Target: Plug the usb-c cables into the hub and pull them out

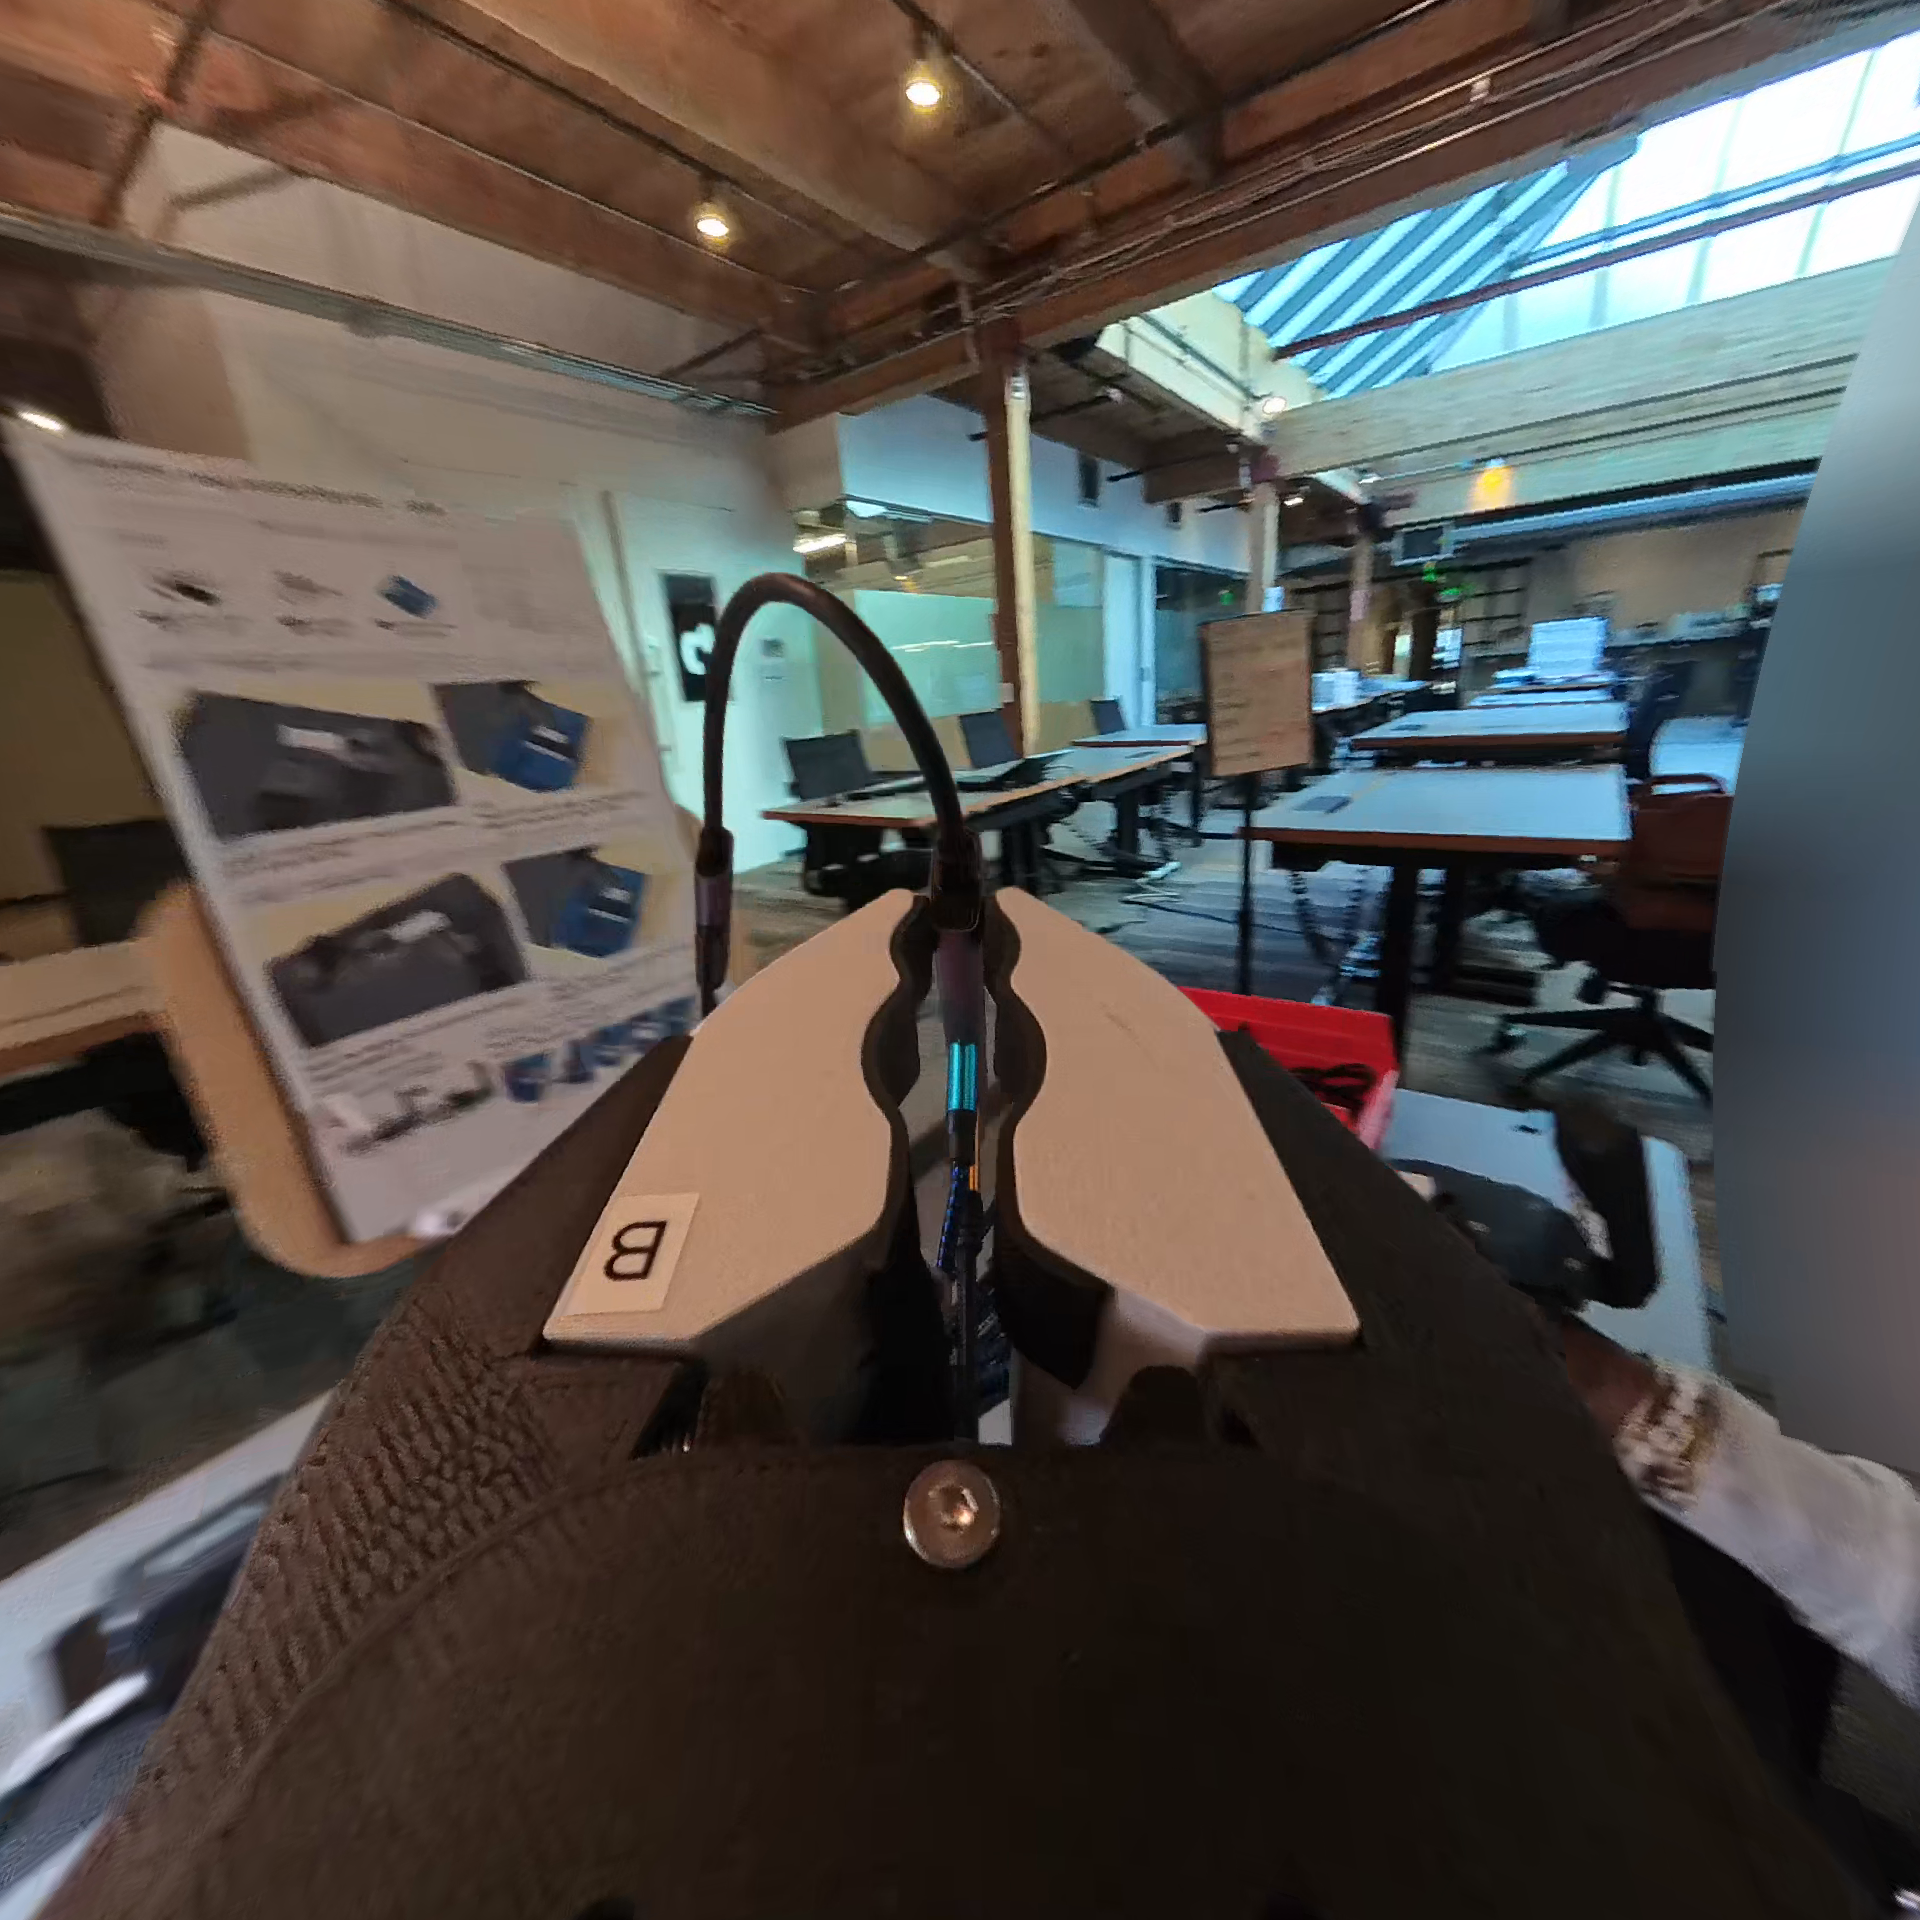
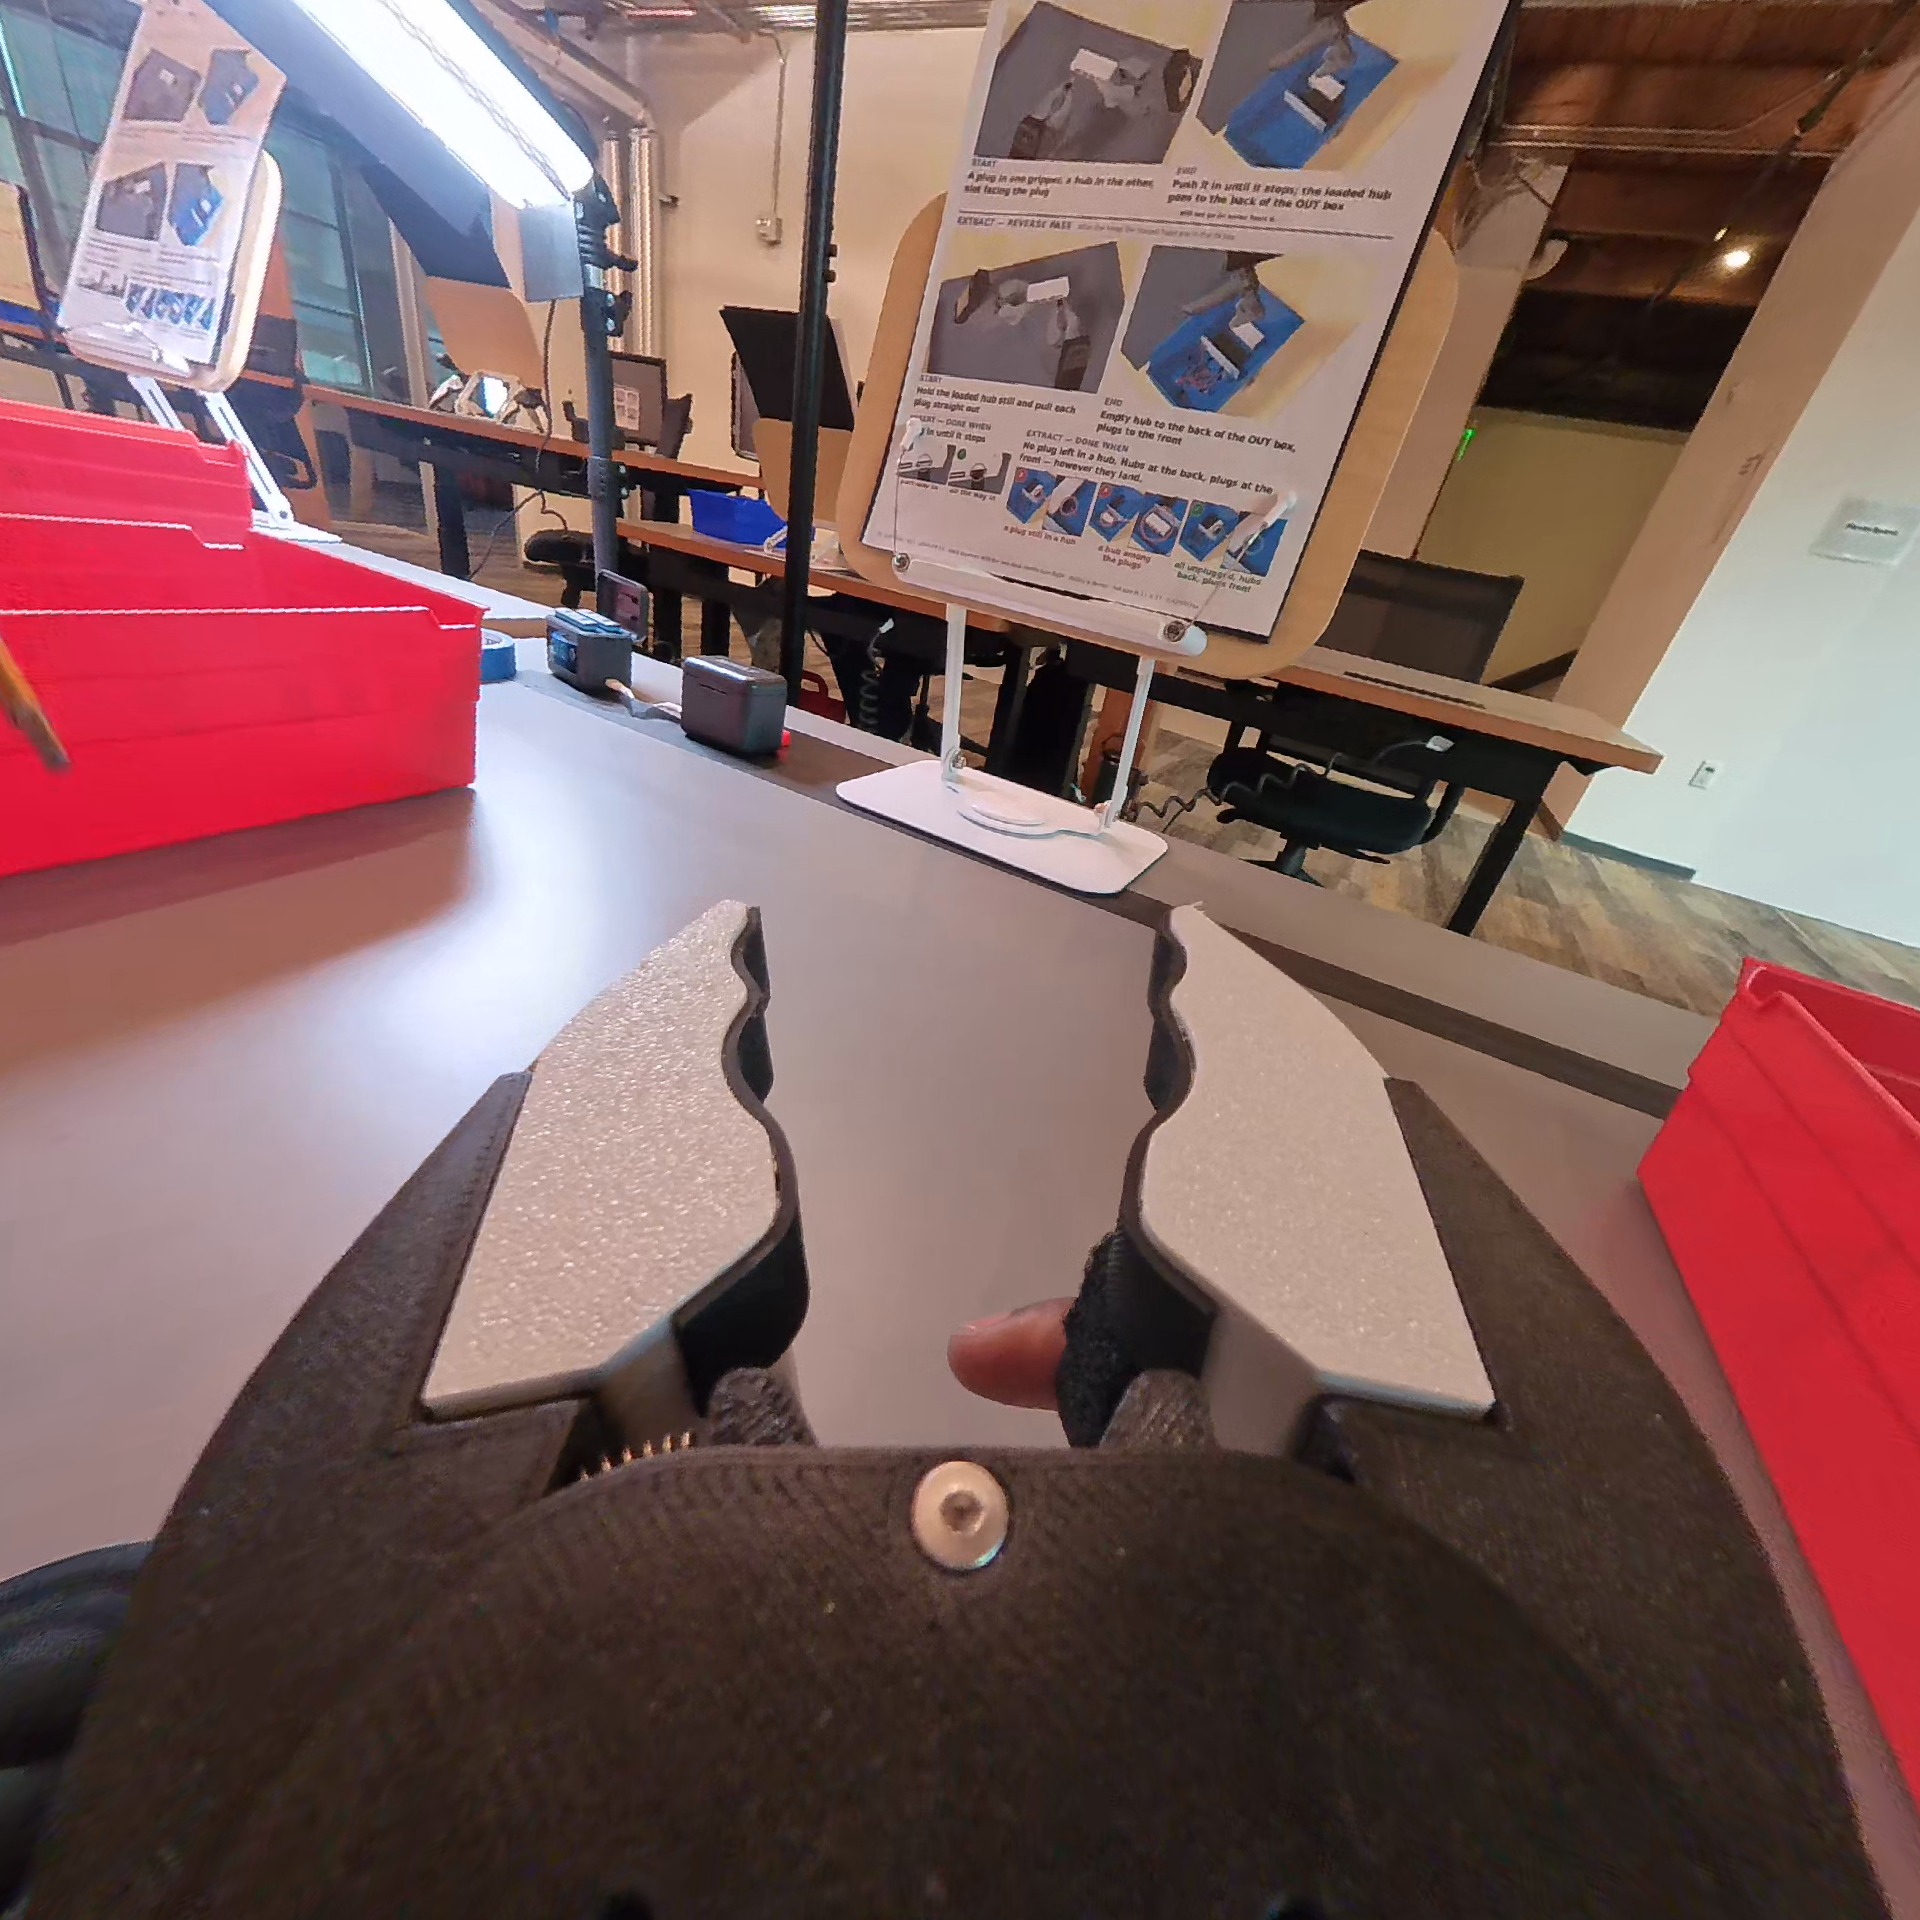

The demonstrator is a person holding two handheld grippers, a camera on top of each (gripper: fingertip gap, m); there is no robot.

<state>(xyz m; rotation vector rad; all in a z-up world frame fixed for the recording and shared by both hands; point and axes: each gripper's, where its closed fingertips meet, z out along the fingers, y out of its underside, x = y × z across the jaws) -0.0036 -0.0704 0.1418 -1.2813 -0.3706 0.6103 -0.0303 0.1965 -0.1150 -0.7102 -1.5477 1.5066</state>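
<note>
1. The left gripper (image 1: 957, 914) has its jaws closed on a short black usb-c cable (image 1: 821, 665). One metal plug (image 1: 958, 997) sits between the jaws. The cable goes up from 12 o'clock, bends over in an arch, and comes down toward 10 o'clock, where the second plug (image 1: 713, 894) hangs free.

2. The left gripper is lifted high and looks toward the room, not at the desk. I judge it should first come down and turn, so that its camera can see the work place again.

3. The right gripper (image 2: 961, 925) has its jaws wide open with nothing between them. It hovers low above the grey desk (image 2: 312, 1039).

4. The hub is not visible in either view, so I cannot tell where it is. One red bin (image 2: 208, 665) stands at 10 o'clock of the right gripper and another red bin (image 2: 1808, 1195) at 3 o'clock. Perhaps the hub lies in one of them.

5. To do this step well, I think the right gripper should take the hub and hold it still, with a port turned to the plug.

6. The held plug sits deep between the jaws, so the grip may need a change before the plug can go straight into a port.
</note>
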